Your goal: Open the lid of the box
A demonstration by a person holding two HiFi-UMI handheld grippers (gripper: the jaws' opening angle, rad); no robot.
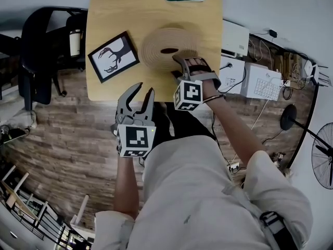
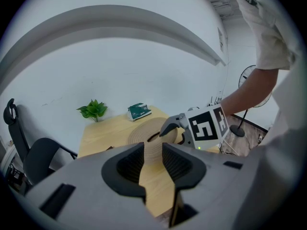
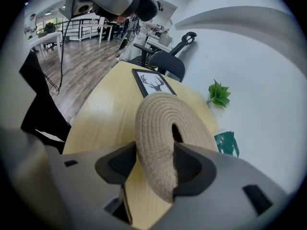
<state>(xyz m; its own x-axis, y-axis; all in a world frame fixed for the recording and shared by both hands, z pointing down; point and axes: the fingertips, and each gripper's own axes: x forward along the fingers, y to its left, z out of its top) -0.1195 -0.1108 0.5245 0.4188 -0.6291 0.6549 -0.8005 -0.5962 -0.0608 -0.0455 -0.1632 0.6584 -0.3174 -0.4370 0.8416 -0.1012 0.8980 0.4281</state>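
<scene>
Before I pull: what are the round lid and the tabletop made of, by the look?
The lid looks like coiled rope or woven fibre, tan and matte: concentric stitched rings show around a central slot. The table looks like light wood or wood-look laminate, smooth, with faint straight grain; which one, I cannot tell.

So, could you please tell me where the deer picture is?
In the head view, the deer picture lies on the table, left of the woven lid.
</scene>
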